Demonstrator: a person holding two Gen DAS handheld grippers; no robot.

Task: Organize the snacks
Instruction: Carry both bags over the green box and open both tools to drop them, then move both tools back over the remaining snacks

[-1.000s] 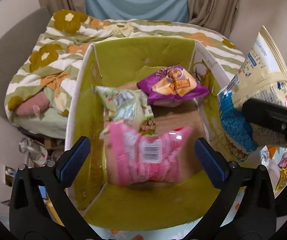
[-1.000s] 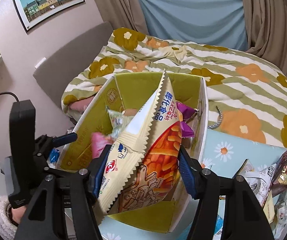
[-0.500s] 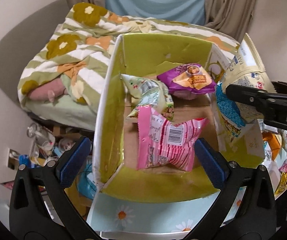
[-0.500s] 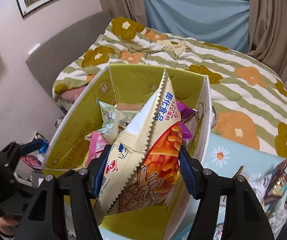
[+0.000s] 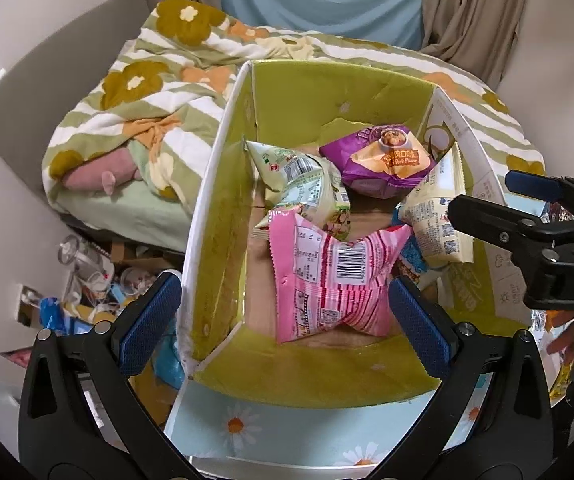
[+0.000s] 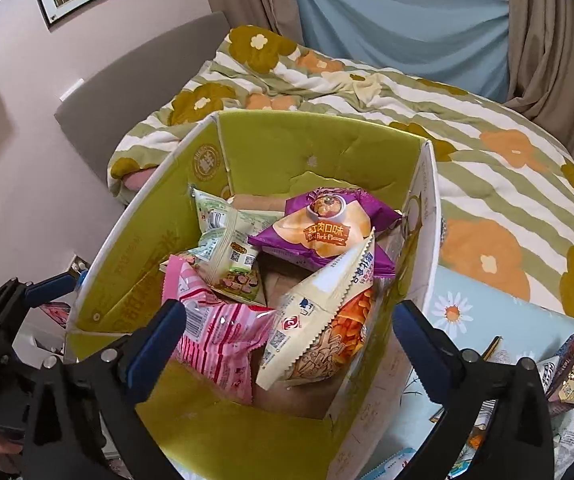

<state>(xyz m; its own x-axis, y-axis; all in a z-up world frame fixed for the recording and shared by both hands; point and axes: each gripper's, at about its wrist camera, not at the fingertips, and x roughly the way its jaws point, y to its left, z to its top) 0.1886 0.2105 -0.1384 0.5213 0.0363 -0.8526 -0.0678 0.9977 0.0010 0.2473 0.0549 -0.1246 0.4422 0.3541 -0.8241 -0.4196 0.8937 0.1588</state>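
My right gripper (image 6: 287,336) hangs over the near end of the green carton (image 6: 135,276), jaws spread as wide as they go; they have just been opening, and nothing is pressed between the pads. The cream packet of orange sticks (image 6: 323,320) lies below and between them, leaning against the carton's right wall with its sawtooth corner pointing up. I judge the release complete: the packet rests on the carton floor and on its neighbours, not on me.

My left gripper (image 5: 283,320) is likewise spread wide and empty, poised above the pink packet (image 5: 327,280), which lies at the near end of the carton.

Further in, the pale green packet (image 6: 231,252) lies toward the left wall, partly over the pink one. The purple packet (image 6: 327,228) sits at the far end.

Step in hand: one more snack deposited, four now in the carton. More loose snack packets (image 6: 571,372) lie on the daisy-print cloth (image 6: 479,312) to my right, outside the carton.

Next move, in my judgement: lift the right gripper clear without catching the upright corner, then swing right to the loose pile for the next pick.

Beyond the carton lies the striped floral quilt (image 6: 447,128).
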